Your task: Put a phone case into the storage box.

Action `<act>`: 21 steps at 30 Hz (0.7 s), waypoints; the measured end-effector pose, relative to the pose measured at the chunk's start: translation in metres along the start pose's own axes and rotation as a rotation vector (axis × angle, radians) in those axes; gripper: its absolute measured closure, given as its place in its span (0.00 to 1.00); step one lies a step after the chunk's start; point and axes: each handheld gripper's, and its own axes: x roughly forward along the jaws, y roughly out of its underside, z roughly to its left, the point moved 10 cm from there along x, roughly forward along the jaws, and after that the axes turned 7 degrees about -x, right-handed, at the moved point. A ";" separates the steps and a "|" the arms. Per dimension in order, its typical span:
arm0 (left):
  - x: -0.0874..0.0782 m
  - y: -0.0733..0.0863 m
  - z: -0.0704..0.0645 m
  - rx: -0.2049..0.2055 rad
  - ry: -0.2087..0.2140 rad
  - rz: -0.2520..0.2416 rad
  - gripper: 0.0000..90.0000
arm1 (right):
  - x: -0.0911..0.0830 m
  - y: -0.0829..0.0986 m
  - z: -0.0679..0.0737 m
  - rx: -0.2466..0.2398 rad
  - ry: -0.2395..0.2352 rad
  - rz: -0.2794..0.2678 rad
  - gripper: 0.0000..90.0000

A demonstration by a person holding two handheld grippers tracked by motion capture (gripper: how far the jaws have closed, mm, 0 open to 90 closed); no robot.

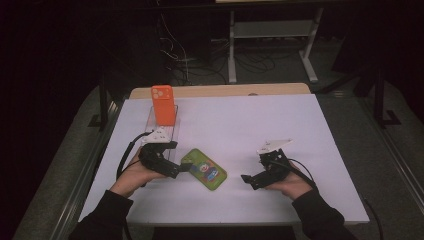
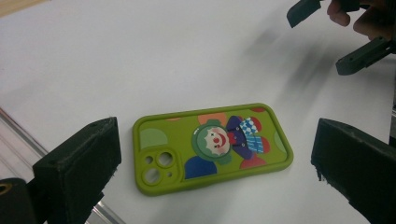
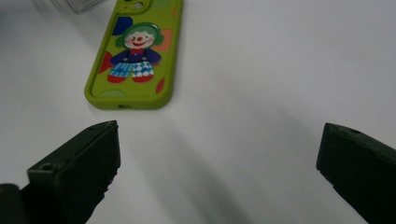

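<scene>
Green phone case lies flat on the white table, back side up, clown picture showing, camera cut-outs at the end toward the left gripper. It sits left of the table's middle, near the front edge, between the two grippers.

Left hand rests low on the table, palm cupped under the gripper body, forearm coming in from the bottom left. The gripper points right and a little forward, toward the case. Its jaws stand wide apart; in the left gripper view they frame the case on either side, with bare table between each jaw and the case. No contact visible there; in the high view the jaw tips sit just beside the camera end of the case.

Right hand also lies low, palm up under the right gripper, which points left toward the case. Jaws spread wide, holding nothing; well apart from the case's near end.

Orange phone case stands upright in a clear holder behind the left gripper.
</scene>
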 end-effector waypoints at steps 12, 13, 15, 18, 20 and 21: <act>-0.002 -0.001 0.002 -0.015 0.011 -0.008 0.01 | 0.038 -0.030 0.026 -0.030 -0.033 0.061 0.00; -0.002 0.000 0.003 -0.014 0.012 -0.006 0.01 | 0.042 -0.032 0.029 -0.034 -0.035 0.069 0.00; -0.003 -0.001 0.002 -0.011 0.012 -0.009 0.01 | 0.048 -0.035 0.031 -0.039 -0.038 0.076 0.00; -0.003 -0.001 0.003 -0.010 0.007 -0.013 0.01 | 0.056 -0.040 0.036 -0.043 -0.045 0.084 0.00; -0.003 -0.001 0.003 -0.014 0.003 -0.014 0.01 | 0.062 -0.042 0.039 -0.046 -0.048 0.095 0.00; -0.003 -0.002 0.004 -0.019 0.003 -0.017 0.01 | 0.064 -0.044 0.040 -0.051 -0.049 0.100 0.00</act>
